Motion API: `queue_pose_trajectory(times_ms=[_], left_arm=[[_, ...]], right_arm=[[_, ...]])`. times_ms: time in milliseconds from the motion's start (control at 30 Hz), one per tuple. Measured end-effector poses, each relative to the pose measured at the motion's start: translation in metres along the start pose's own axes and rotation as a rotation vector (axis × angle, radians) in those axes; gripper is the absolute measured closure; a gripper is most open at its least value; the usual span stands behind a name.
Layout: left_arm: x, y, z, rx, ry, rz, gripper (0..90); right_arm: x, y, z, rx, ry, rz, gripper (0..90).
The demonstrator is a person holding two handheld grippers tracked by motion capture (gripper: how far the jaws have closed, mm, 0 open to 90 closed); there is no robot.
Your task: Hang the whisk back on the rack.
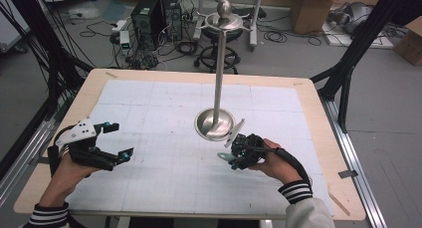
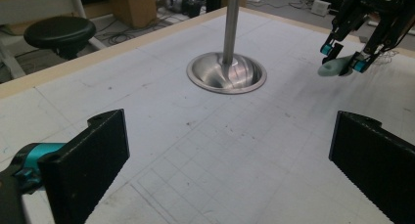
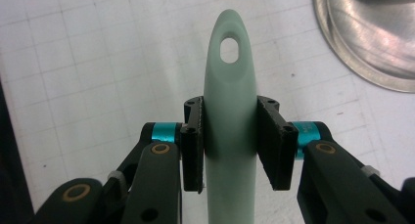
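A pale green handle [image 3: 230, 97] with a hanging hole near its tip sits between the jaws of my right gripper [image 3: 230, 141], whose pads press on both its sides. In the high view that gripper [image 1: 233, 155] hovers just in front of the steel stand's round base [image 1: 214, 124], and the handle's tip [image 1: 226, 157] points left. The left gripper view shows the same handle [image 2: 335, 67] clamped off the mat. A tall pole [image 1: 219, 63] rises from the base to a hook-bearing top. My left gripper [image 1: 115, 139] rests at the table's left, open, with nothing between its jaws [image 2: 225, 170].
A white gridded mat [image 1: 164, 108] covers the wooden table [image 1: 318, 113]. Beyond the far edge are a stool [image 1: 217, 56], computer towers [image 1: 154, 16], cables and cardboard boxes. Black frame legs [image 1: 348, 63] stand at the right.
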State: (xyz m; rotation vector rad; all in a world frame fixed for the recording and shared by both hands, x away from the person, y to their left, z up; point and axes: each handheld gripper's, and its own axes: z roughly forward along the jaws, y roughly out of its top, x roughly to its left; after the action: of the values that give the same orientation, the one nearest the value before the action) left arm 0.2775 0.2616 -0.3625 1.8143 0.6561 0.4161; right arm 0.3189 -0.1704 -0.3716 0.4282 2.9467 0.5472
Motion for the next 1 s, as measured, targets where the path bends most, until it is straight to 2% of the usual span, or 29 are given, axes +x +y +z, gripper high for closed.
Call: queue_pose_trajectory(times_ms=[367, 600, 1000], left_arm=[[0.0, 0.0, 0.0, 0.002, 0.0, 0.001, 1.7], [0.0, 0.0, 0.0, 0.002, 0.001, 0.0, 1.7], [0.0, 0.0, 0.001, 0.006, -0.001, 0.0, 1.7]], right_arm=[[-0.003, -0.004, -0.022, -0.062, 0.014, 0.006, 66.2], [-0.008, -0.009, -0.039, -0.126, 0.016, 0.013, 66.2], [-0.013, -0.014, -0.066, -0.195, -0.002, 0.026, 66.3]])
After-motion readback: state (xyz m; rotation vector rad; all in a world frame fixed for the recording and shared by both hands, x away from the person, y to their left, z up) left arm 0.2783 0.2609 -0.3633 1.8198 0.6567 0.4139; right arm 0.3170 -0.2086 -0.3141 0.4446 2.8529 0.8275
